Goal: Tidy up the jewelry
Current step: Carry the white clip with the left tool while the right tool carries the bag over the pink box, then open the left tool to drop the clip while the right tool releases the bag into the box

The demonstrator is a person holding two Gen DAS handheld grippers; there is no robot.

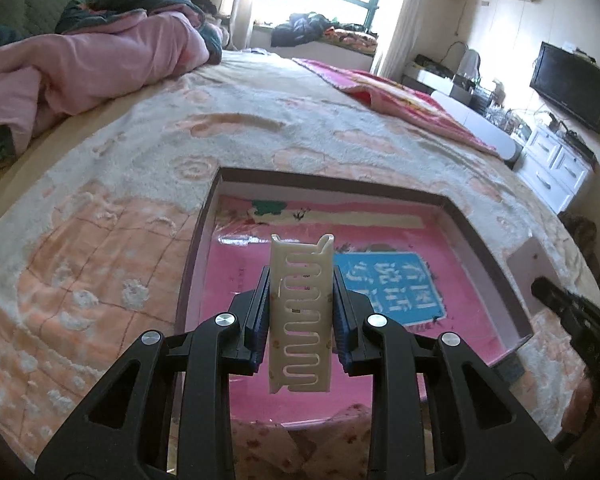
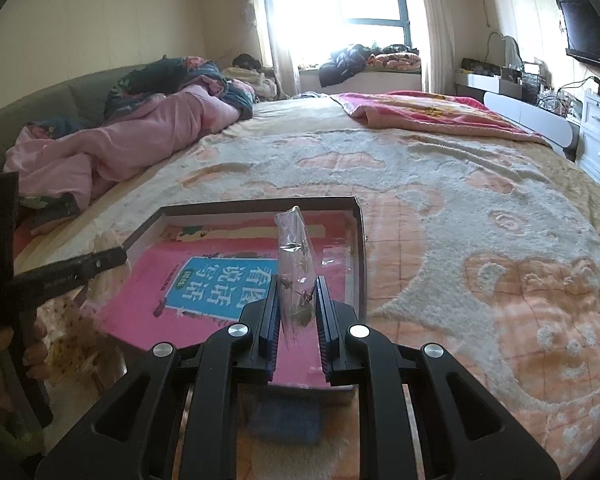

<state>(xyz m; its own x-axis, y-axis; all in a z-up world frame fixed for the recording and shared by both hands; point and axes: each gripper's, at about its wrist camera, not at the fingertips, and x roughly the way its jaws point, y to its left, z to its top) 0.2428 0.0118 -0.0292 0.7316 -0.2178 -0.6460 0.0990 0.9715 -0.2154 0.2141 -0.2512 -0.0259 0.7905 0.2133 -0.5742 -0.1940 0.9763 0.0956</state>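
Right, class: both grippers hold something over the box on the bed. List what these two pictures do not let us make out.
- Jewelry in the clear bag, right view: too small and blurred by glare to name.
- Lower end of the cream comb, left view: hidden between the left gripper pads.
- Near wall of the box, both views: covered by gripper bodies.
- Right gripper: whether the pads press the bag is unclear.

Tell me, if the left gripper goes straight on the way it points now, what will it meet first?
Probably the pink book lying in the box. The left gripper holds a cream hair clip above it, so the clip's tip would likely touch first; depth is unclear.
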